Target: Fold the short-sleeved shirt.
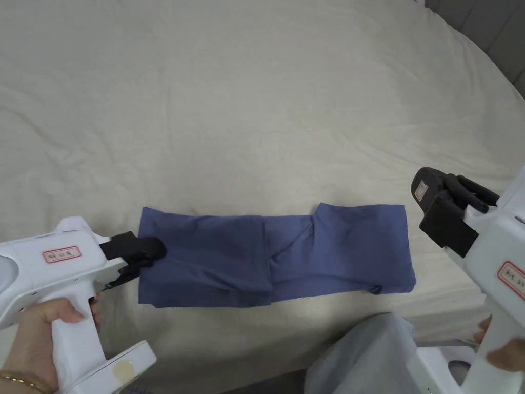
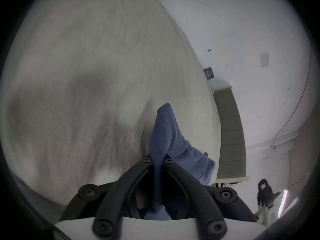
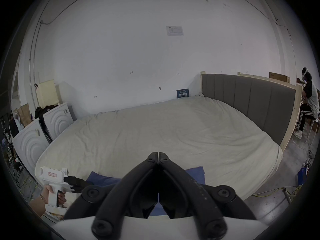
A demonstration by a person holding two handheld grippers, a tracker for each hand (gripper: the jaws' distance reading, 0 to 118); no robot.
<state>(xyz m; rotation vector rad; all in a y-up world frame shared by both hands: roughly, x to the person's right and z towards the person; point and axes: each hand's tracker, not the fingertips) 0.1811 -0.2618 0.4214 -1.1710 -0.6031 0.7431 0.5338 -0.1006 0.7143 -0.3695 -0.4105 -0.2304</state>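
Shirt (image 1: 277, 254) edge pinched in left gripper (image 2: 158, 162) jaws; right gripper (image 3: 158, 155) jaws pressed together, empty.

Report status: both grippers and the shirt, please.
Left gripper shut on shirt end. Right gripper shut, empty, off the shirt. Shirt a long strip on bed.

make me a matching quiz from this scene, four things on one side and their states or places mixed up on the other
Things:
1. left tool
2. right tool
3. shirt
4. headboard

States or places:
A. grey and padded, at the far end of the bed
B. shut on blue cloth
C. folded into a long strip on the sheet
D. shut on nothing, off the shirt's edge

Pairs: 1-B, 2-D, 3-C, 4-A
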